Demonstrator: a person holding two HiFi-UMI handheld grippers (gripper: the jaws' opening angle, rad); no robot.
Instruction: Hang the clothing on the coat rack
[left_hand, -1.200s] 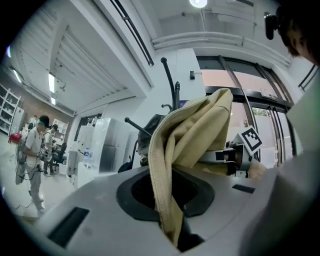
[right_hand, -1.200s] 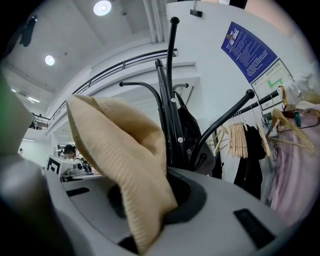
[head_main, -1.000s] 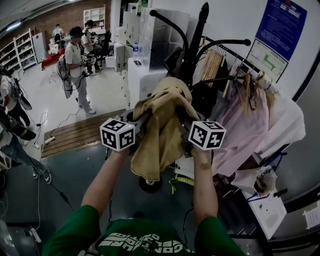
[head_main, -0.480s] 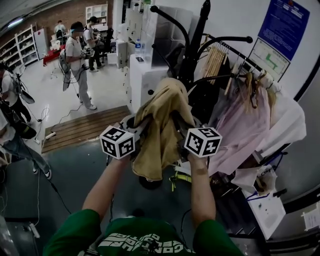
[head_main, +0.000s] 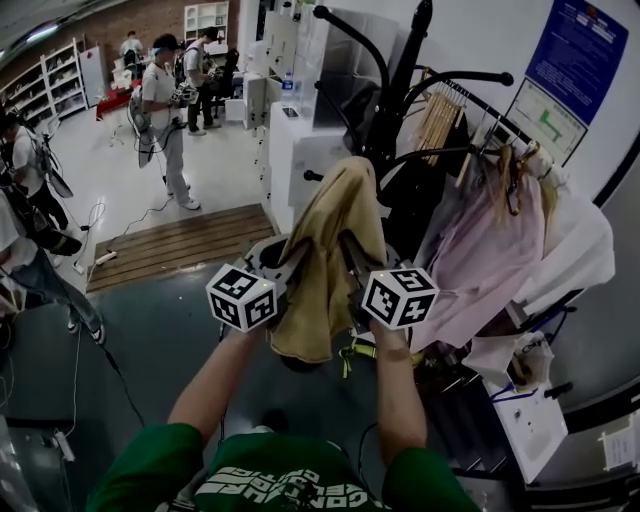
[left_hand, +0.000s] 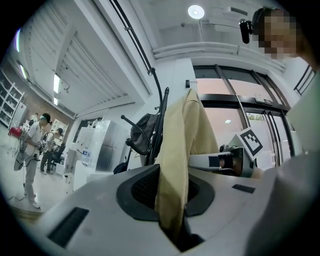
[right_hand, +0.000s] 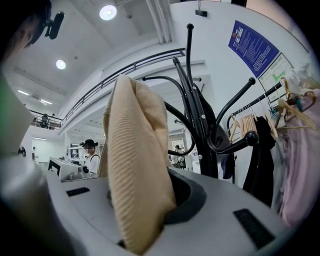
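A tan knitted garment (head_main: 328, 260) is held up between both grippers in front of the black coat rack (head_main: 398, 110). My left gripper (head_main: 290, 262) is shut on a fold of the garment (left_hand: 172, 175), which rises from between its jaws. My right gripper (head_main: 350, 262) is shut on another fold of the same garment (right_hand: 137, 175). The garment's top bunches just below and in front of the coat rack's curved hooks (right_hand: 200, 120). Most of the cloth hangs down between the two marker cubes.
A clothes rail with pink and dark garments on hangers (head_main: 500, 220) stands to the right. White cabinets (head_main: 295, 150) sit behind the rack. Several people (head_main: 165, 110) stand on the floor at the back left. A wooden platform (head_main: 170, 250) lies left of me.
Both grippers have drawn closer together and the garment now stands narrower and taller. The view has shifted slightly, with the rack a little further right.
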